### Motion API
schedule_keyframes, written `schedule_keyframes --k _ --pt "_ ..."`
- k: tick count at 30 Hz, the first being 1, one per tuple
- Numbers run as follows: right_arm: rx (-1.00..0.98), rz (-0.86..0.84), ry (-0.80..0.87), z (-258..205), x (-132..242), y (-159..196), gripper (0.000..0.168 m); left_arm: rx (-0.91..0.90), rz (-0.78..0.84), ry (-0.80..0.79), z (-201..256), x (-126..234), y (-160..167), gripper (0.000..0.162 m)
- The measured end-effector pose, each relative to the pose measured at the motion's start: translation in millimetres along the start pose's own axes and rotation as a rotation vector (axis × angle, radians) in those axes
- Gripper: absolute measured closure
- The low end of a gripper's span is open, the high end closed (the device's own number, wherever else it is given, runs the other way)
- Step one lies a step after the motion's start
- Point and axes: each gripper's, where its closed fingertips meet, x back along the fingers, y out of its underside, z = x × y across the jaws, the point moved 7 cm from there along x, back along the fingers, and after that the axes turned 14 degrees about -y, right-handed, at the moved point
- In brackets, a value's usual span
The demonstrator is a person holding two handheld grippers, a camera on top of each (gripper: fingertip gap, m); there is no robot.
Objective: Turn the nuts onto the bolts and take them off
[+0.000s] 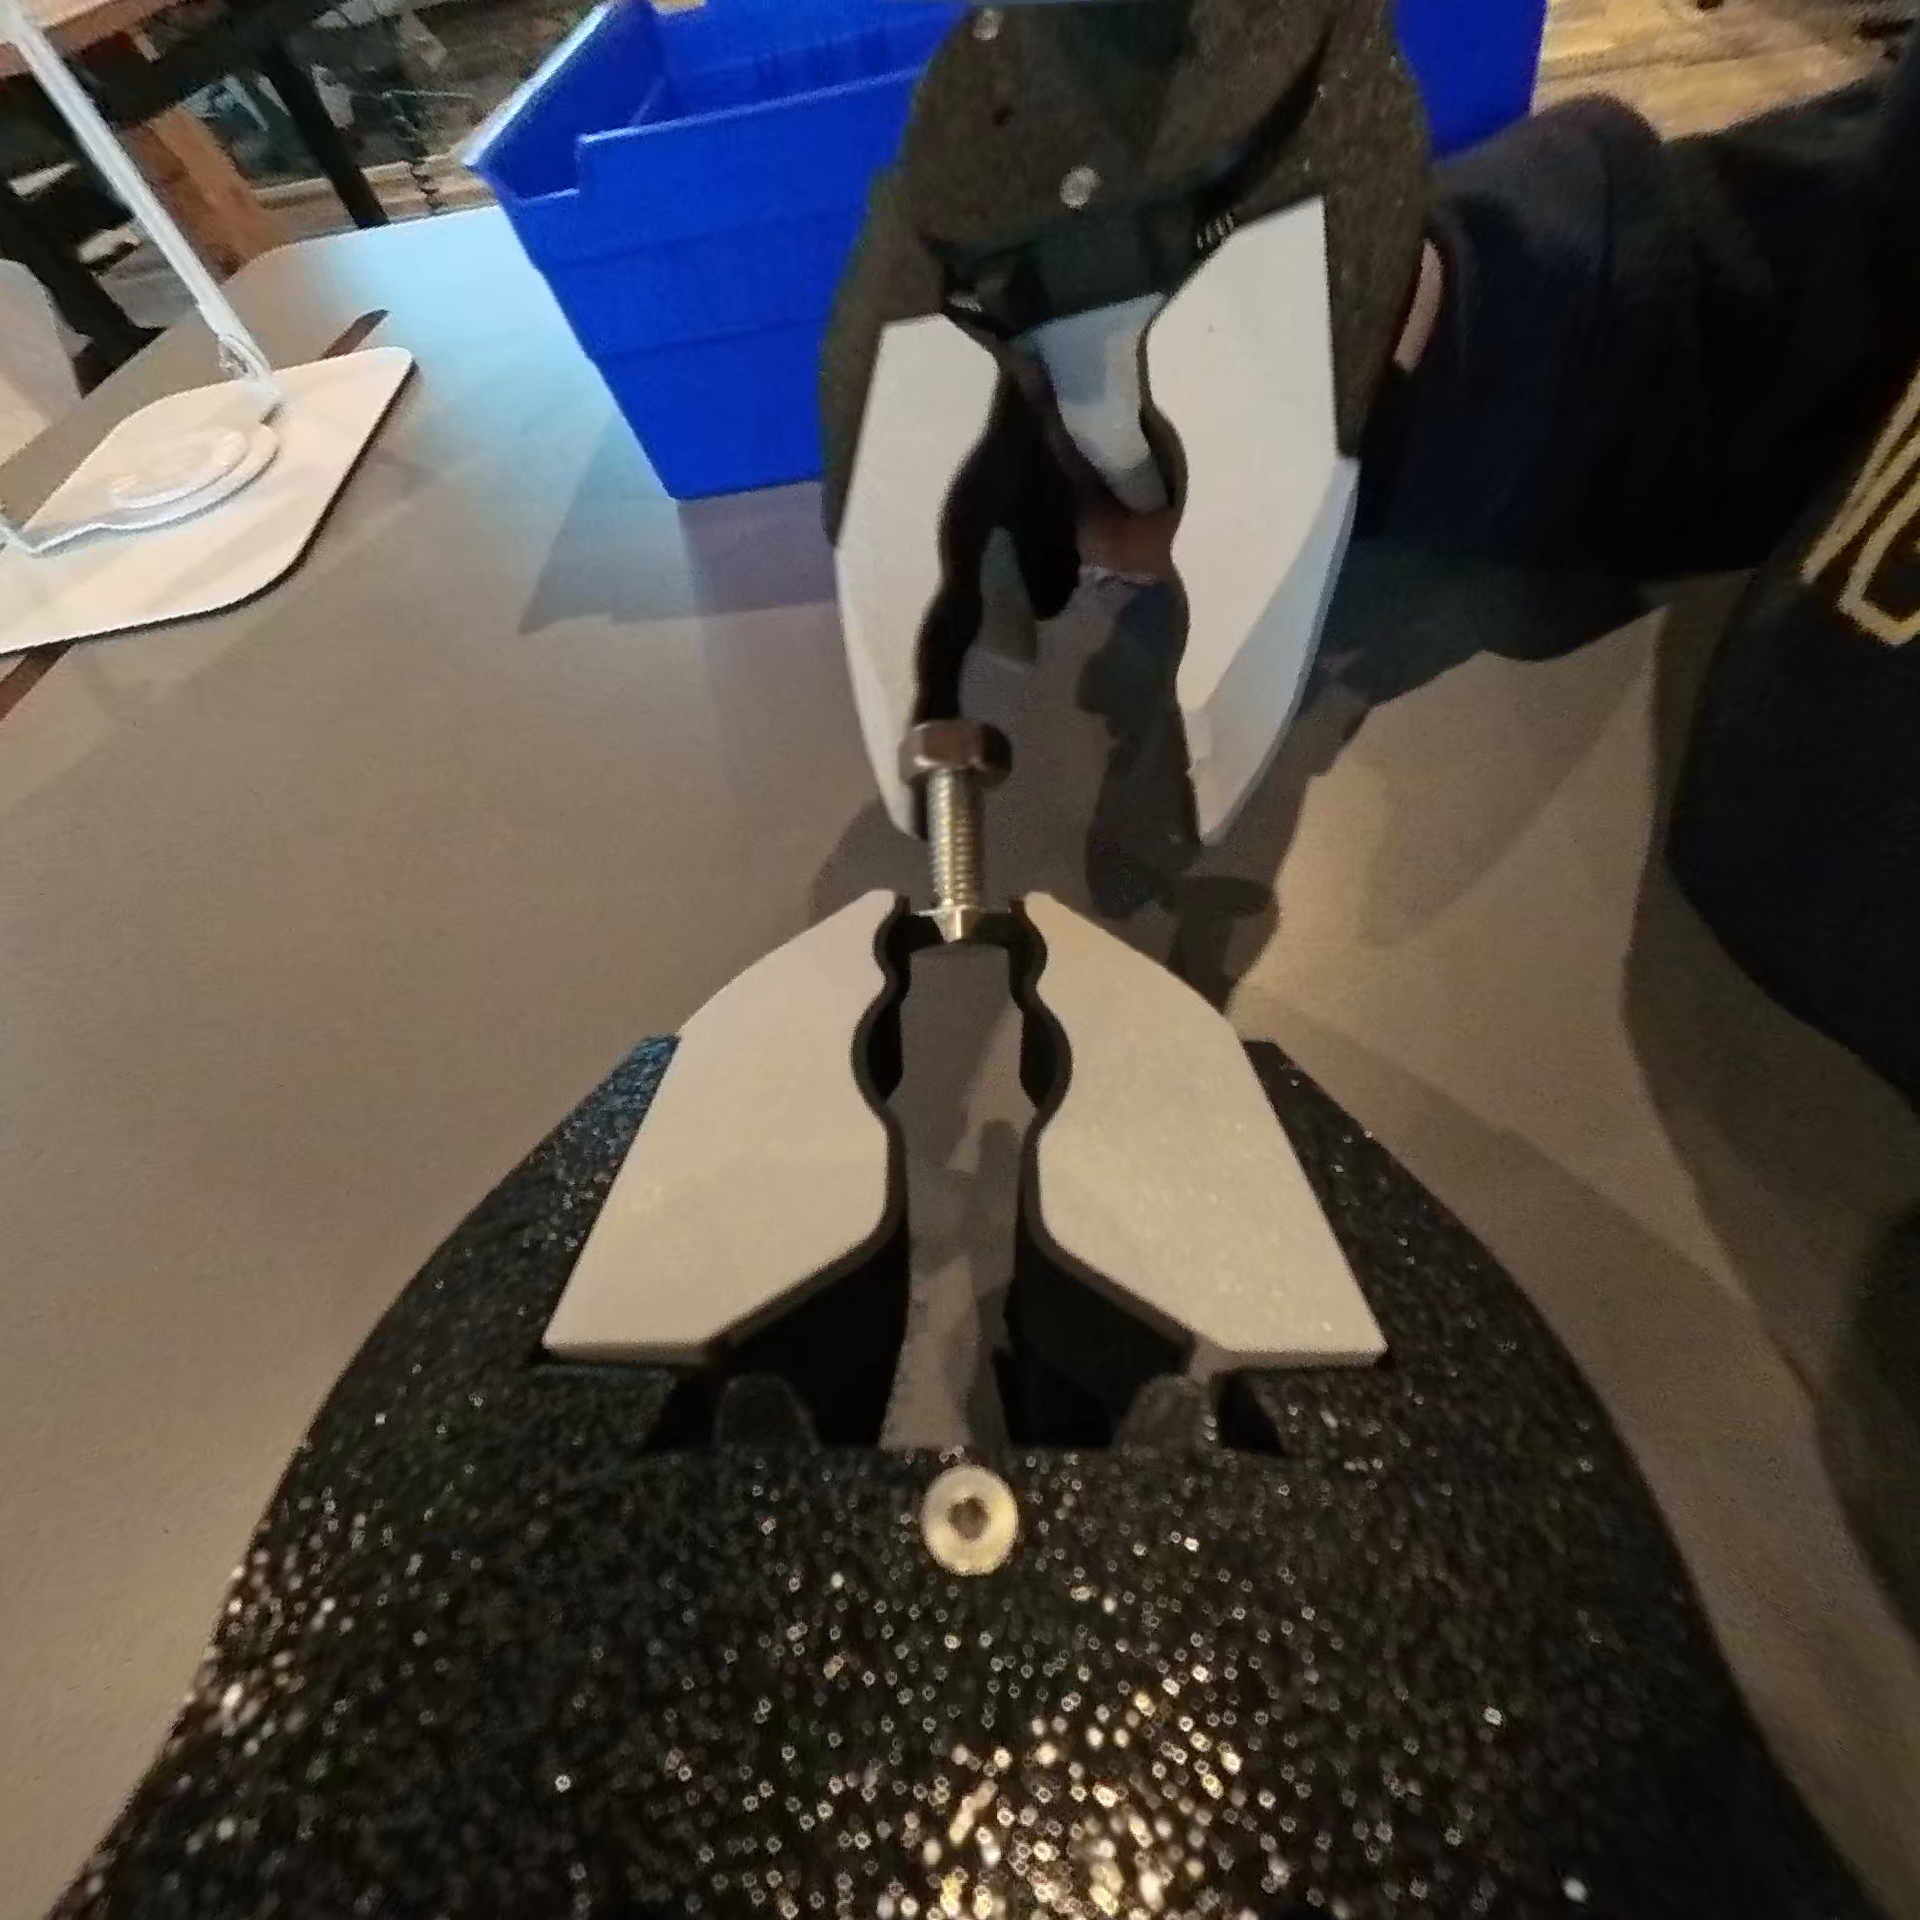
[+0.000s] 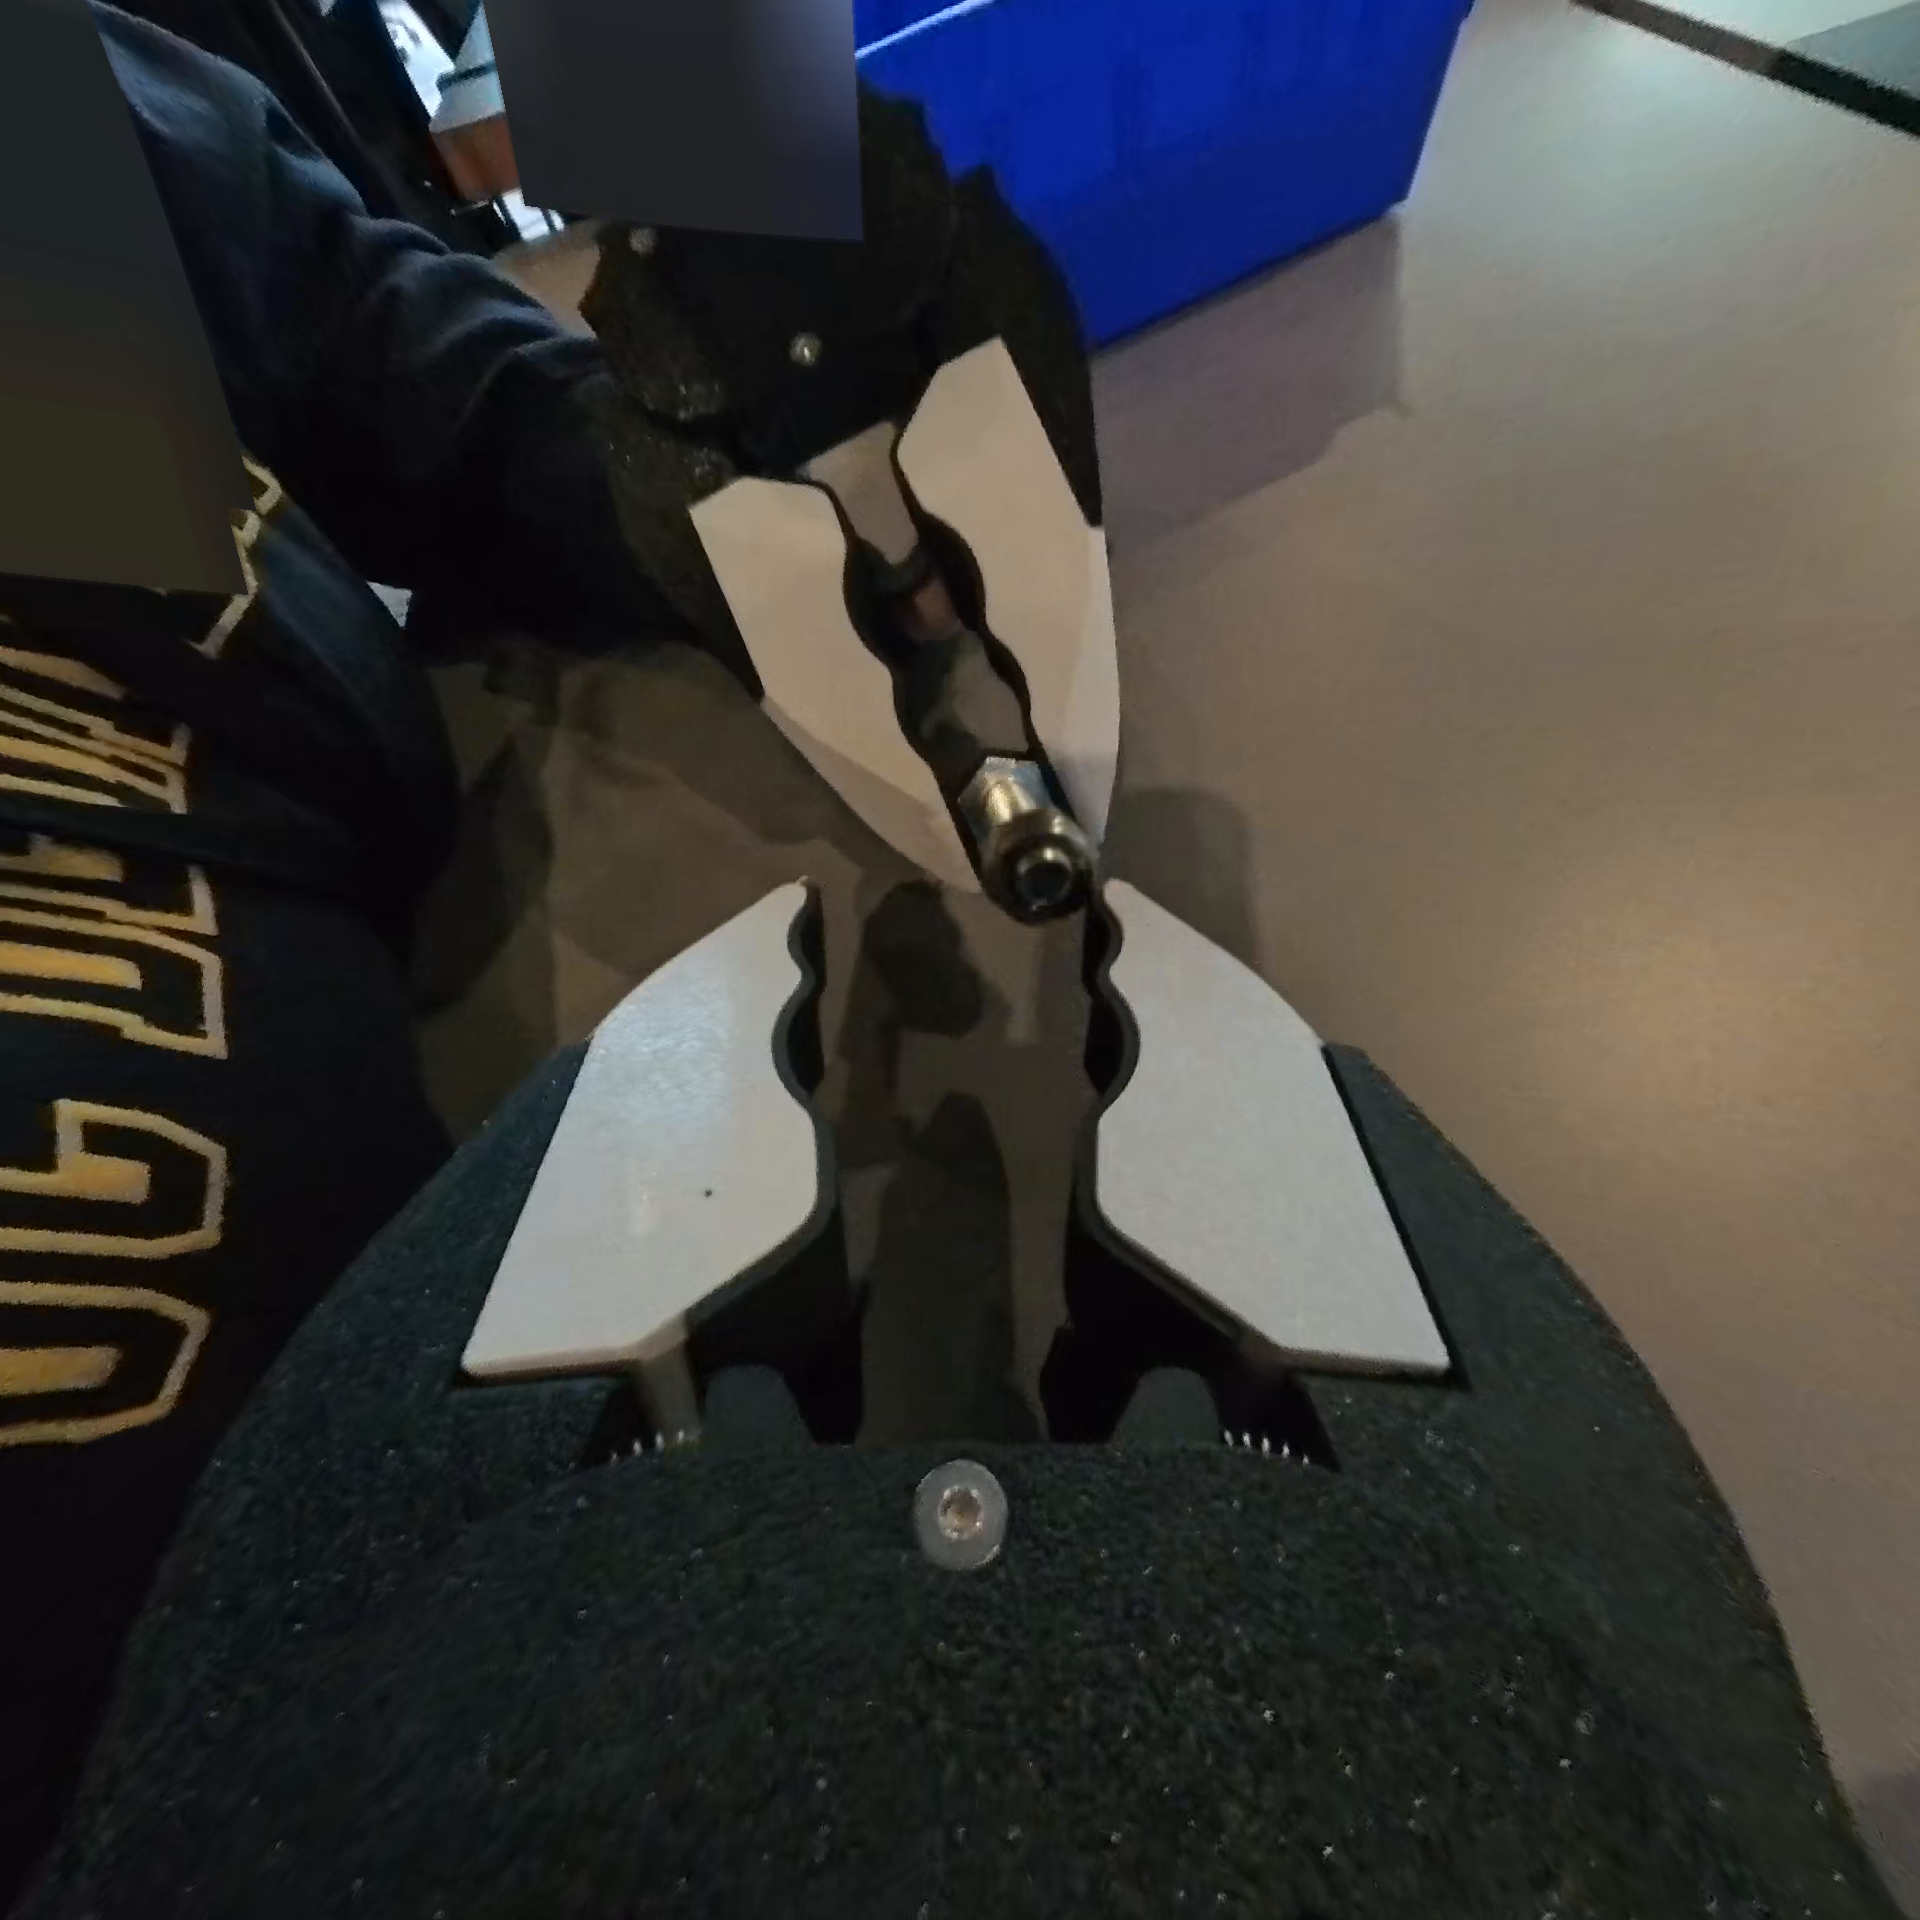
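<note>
Left hand-held gripper (image 1: 956, 920) clamps the bolt (image 1: 954, 842) head, steadying it; right hand-held gripper (image 1: 1049, 800), released, straddles the nut (image 1: 951, 753) for turning.

Workshop: grey worktable (image 1: 364, 831), blue parts bins (image 1: 707, 343)

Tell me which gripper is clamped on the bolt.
The left gripper: it pinches the bolt by its head, while the right gripper stands open at the nut.
</note>
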Motion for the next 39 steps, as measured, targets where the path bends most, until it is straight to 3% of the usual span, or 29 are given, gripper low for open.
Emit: schedule_keyframes --k 7,16,30,36,39 --pt "0.091 0.045 -0.013 -7.5 -0.4 -6.9 0.112 -0.038 -0.018 0.001 3.6 -2.0 1.3 0.145" --pt "0.047 0.007 -0.083 -10.1 1.3 -3.1 0.138 0.025 0.006 -0.037 -4.0 -0.2 -0.1 0.145" --pt "0.075 0.037 -0.003 -5.3 -0.7 -5.3 0.109 -0.022 -0.018 0.004 2.1 -2.5 1.1 0.144" --pt "0.13 0.031 0.006 -8.8 -1.4 -7.0 0.105 -0.018 -0.013 0.003 1.8 -2.1 0.8 0.145" --pt "0.144 0.048 -0.02 -11.9 -1.6 -9.0 0.111 -0.022 -0.029 -0.007 1.8 -3.6 1.5 0.144"
